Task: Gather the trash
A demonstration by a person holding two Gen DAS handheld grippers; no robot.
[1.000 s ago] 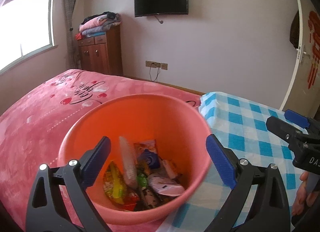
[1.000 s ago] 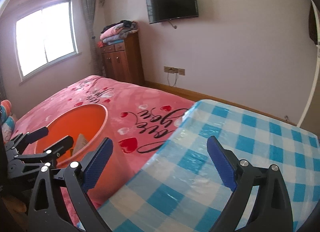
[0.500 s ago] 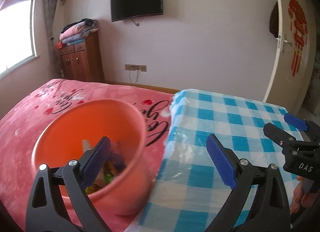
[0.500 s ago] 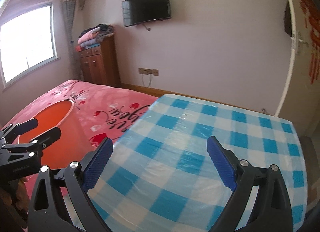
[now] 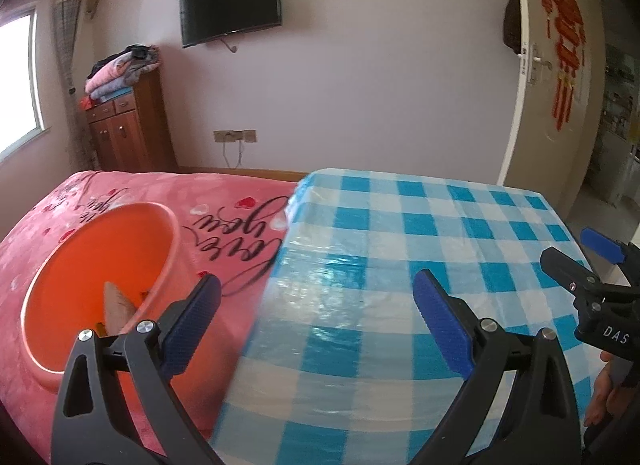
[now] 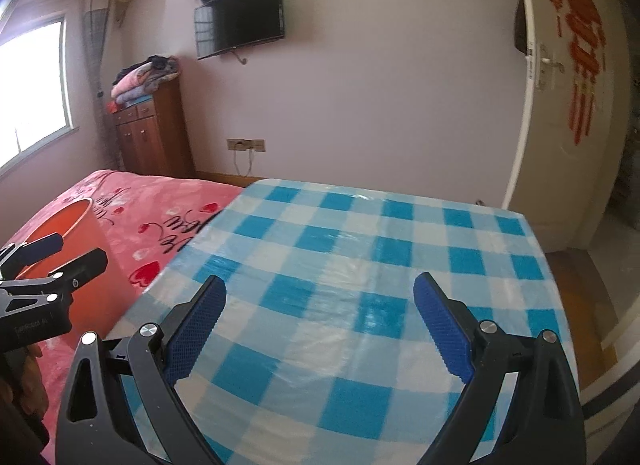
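Checked blue tablecloth (image 6: pixel 360 265) fills the middle; orange bucket (image 5: pixel 100 265) sits at 9 o'clock on pink bedspread (image 5: pixel 240 217). Left gripper (image 5: pixel 316 317) and right gripper (image 6: pixel 320 321) both spread wide, holding nothing.

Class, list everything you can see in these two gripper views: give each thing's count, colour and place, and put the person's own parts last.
Round plastic bucket: one, orange, on the pink bedspread, left; a pale wrapper shows inside.
Heart-print bedspread: one, pink, left.
Checked plastic cloth: one, blue and white, right of the bedspread; no trash visible on it.
Flat television: one, black, on the wall.
Wooden cabinet: one, brown, far left corner; folded blankets on top.
Door: one, white, right, with red decoration.
Left gripper: black with blue pads, open, empty.
Right gripper: black with blue pads, open, empty.
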